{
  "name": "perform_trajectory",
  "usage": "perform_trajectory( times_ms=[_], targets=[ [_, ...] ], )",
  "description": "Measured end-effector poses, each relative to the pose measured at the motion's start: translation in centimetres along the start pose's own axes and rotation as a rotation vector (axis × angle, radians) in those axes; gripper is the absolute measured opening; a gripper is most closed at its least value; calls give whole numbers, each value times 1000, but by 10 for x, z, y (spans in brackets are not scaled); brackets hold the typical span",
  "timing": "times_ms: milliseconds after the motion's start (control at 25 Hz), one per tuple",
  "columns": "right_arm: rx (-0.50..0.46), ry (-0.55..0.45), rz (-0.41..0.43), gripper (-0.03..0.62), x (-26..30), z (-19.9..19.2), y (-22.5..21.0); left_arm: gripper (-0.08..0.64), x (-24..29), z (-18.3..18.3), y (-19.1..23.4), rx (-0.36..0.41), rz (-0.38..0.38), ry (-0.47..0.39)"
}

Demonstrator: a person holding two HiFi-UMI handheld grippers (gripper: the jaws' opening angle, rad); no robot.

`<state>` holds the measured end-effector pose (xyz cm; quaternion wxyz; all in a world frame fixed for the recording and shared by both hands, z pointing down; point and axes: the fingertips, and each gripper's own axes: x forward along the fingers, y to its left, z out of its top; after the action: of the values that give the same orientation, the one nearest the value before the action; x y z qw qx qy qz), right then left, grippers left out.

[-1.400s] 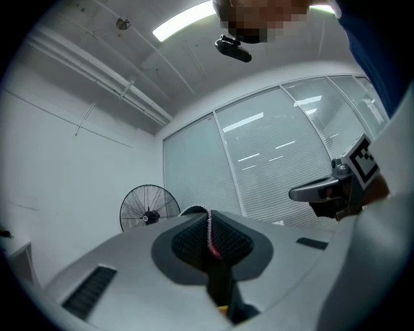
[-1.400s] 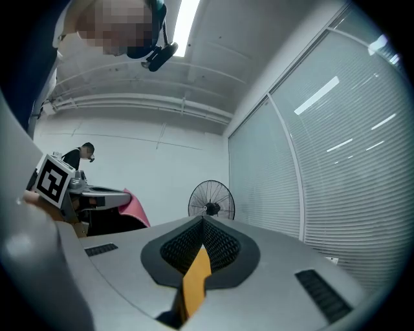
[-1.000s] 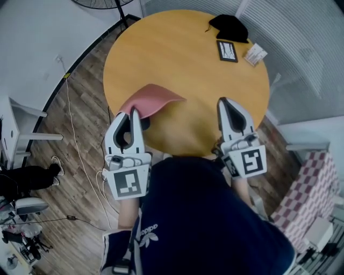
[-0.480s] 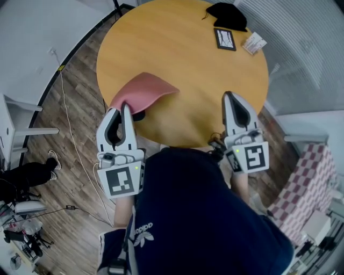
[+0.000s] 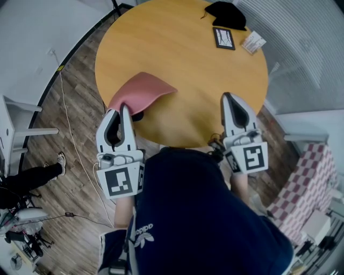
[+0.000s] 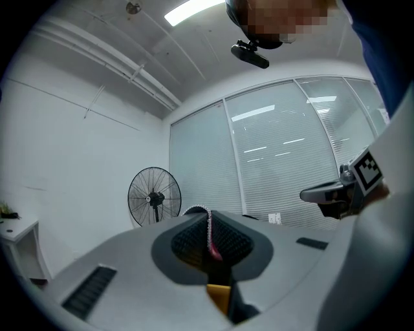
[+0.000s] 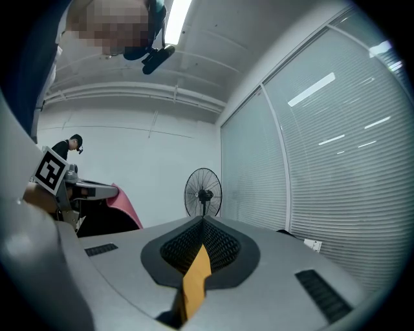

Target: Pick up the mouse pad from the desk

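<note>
- Since the earlier frame, both grippers have drawn back toward the person's body, and the mouse pad has come with the left one toward the near-left rim of the tabletop.
- Left gripper: fingers clamped on the near edge of the pink pad, seen edge-on between them in the left gripper view. The pad rises ahead of the fingertips, lifted at the held end and sagging toward the wood at its far end.
- Right gripper: fingers together with nothing between them, tips over the tabletop's near rim, well apart from the pad.
- Round, yellow-brown wood tabletop; far beyond the right fingers lie a black cloth item, a small dark-framed card and a white packet.
- Room: wood-plank floor with a pale cable left of the left fingers, a standing fan ahead, a blinds-covered glass wall, and checkered cloth right of the right gripper.
</note>
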<state>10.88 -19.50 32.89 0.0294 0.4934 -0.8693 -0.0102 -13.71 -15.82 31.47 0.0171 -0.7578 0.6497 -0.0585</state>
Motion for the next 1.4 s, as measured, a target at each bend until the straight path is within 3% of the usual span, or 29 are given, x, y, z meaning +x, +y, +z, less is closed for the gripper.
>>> perform_trajectory(
  times_ms=[1400],
  targets=[
    [-8,21,-12,3,-16,-9,-12,18,-14,-10,-8,-26,12,28]
  ],
)
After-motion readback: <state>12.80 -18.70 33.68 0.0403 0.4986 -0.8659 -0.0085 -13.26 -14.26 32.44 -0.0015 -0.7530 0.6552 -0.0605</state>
